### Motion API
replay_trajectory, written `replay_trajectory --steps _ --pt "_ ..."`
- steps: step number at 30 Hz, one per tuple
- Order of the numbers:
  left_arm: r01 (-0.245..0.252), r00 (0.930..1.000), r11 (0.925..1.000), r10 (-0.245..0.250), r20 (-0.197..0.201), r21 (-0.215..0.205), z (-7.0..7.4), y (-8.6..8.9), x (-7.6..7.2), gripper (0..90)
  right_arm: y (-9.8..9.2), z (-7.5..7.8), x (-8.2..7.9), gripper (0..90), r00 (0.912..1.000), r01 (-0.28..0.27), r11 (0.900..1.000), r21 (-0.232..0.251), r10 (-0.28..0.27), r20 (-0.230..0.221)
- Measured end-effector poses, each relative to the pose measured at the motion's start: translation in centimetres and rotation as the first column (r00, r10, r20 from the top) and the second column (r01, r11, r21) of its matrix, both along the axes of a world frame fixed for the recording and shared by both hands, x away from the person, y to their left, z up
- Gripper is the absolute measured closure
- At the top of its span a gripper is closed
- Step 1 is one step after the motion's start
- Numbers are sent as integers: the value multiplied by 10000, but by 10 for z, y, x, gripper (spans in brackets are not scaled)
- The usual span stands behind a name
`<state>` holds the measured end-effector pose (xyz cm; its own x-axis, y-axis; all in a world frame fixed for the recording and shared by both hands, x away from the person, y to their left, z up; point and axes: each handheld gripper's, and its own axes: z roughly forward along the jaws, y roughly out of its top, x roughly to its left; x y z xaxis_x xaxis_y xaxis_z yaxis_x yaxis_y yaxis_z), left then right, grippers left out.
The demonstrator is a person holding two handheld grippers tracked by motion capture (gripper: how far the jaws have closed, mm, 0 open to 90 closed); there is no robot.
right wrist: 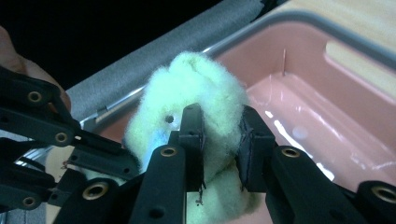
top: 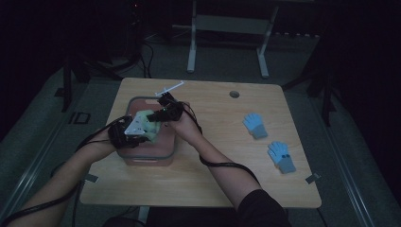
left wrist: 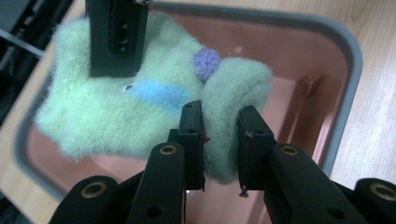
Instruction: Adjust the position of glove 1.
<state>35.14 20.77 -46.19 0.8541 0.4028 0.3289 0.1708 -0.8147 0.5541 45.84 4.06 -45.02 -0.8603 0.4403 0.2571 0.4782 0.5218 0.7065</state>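
Observation:
A pale green fuzzy glove (left wrist: pixel 107 116) with a blue patch and a purple dot hangs over a pink bin with a grey rim (top: pixel 142 158). My left gripper (left wrist: pixel 220 114) is shut on a fold at one end of it. My right gripper (right wrist: pixel 221 116) is shut on another bunched part of the same glove (right wrist: pixel 201 84). In the high view the left gripper (top: pixel 142 130) comes in from the bin's left. The right gripper (top: pixel 163 111) reaches over the bin from its right, with the glove (top: pixel 150 124) stretched between the two. The bin's pink floor (right wrist: pixel 303 126) looks bare.
Two blue gloves (top: pixel 255 125) (top: pixel 281 157) lie on the right part of the wooden table (top: pixel 213 179). A thin white object (top: pixel 170 88) lies just behind the bin. A round cable hole (top: pixel 234 93) sits near the table's far edge.

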Motion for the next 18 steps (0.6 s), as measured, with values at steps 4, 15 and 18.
replay_trajectory --steps 4,15,18 --pt "41 9992 10000 -40 -396 26 -16 -6 6 751 1 -15 2 743 9998 72 9992 -405 -79 -164" --pt "324 9922 9969 -234 -1228 713 -33 -24 23 747 -5 -37 9 734 9990 312 9906 -1330 -354 -290" --pt "259 9929 9960 -157 -1181 855 -33 -23 29 747 -5 -38 16 729 9982 400 9883 -1470 -461 -384"
